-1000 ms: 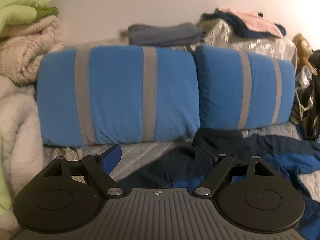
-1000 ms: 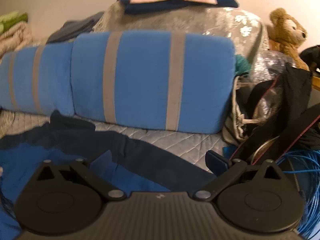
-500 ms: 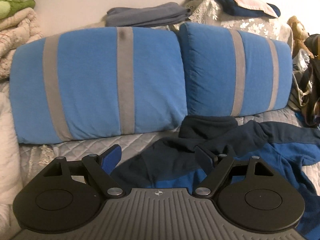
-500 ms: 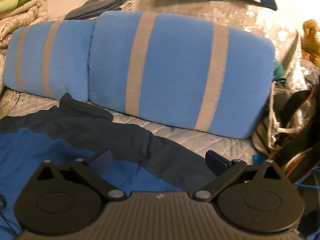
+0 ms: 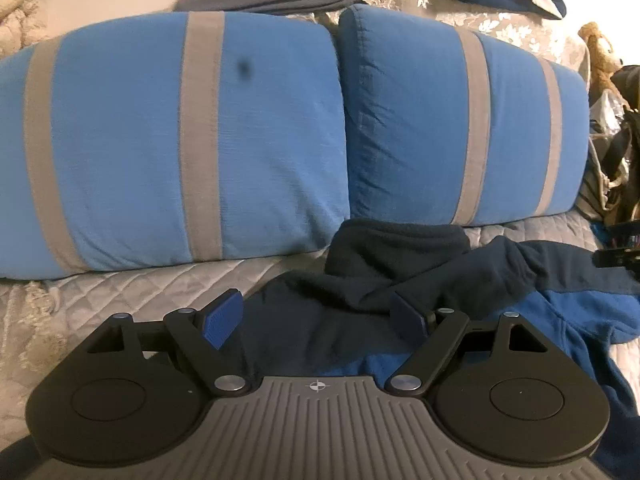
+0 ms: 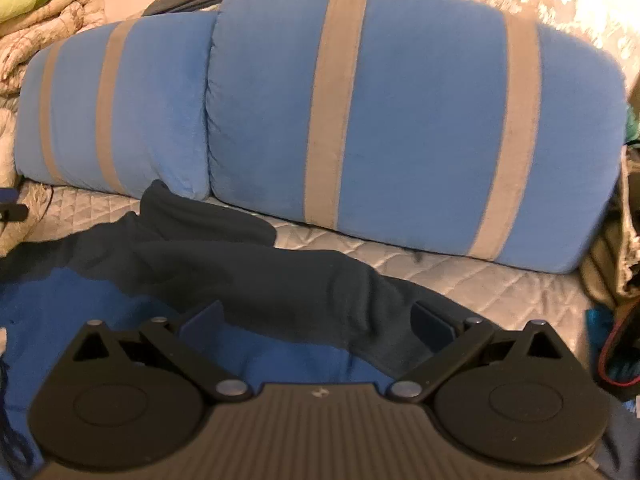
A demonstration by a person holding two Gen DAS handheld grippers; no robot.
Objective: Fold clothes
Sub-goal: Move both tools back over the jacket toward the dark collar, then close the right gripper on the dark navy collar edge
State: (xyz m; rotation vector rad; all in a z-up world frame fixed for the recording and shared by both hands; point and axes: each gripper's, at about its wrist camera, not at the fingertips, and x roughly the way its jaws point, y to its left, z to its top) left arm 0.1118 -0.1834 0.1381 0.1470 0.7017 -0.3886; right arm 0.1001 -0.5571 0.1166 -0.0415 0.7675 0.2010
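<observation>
Approaching to grasp. Left wrist: left gripper (image 5: 316, 314) wide, holding nothing, over sweatshirt (image 5: 400, 280) lying on quilt (image 5: 120, 292) at 6 o'clock below pillows (image 5: 180, 140). Right wrist: right gripper (image 6: 316, 320) wide, holding nothing, sleeve (image 6: 300, 284) between fingers. Next: lower, pinch fabric.

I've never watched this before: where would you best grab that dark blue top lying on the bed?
Probably the navy sleeve stretched flat toward the pillows. The right gripper could come from above with jaws open astride its edge; a free strip lifts easily.
</observation>
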